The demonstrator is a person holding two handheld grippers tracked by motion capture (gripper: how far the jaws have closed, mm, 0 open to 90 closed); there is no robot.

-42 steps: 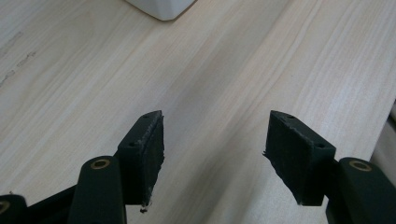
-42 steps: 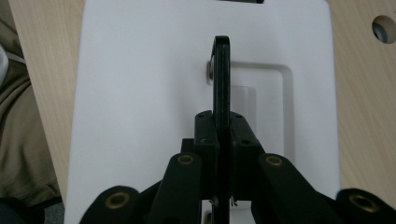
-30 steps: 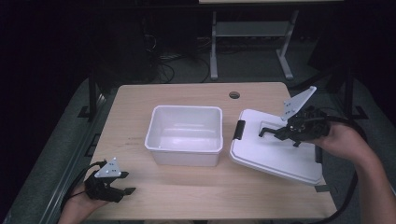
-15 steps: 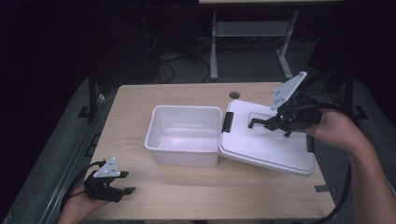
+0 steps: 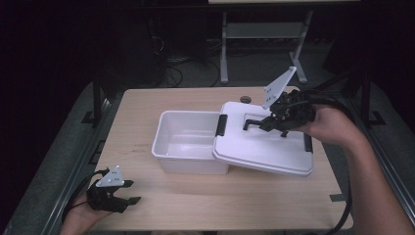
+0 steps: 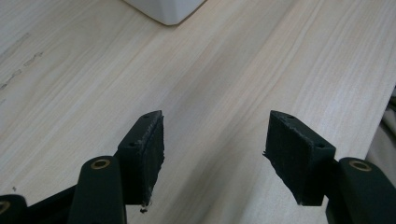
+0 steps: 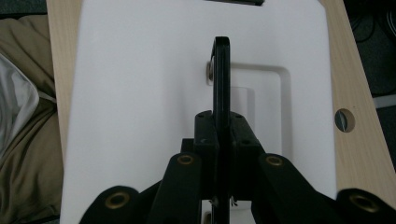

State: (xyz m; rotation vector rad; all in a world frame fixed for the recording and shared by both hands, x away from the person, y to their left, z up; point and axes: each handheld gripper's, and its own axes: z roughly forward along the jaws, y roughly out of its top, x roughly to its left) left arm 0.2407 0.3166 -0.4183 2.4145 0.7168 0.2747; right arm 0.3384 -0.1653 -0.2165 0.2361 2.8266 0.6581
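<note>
High view: nearest us, the left hand-held gripper (image 5: 128, 192) sits on the desk (image 5: 147, 103), jaws apart, nothing between them. Farther out, the right hand-held gripper (image 5: 254, 123) clamps the black handle (image 7: 221, 74) of the white lid (image 5: 264, 147), tilted over the white bin (image 5: 188, 139)'s right rim.

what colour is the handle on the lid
Black handle on the white lid, clearest in the right gripper view.
</note>
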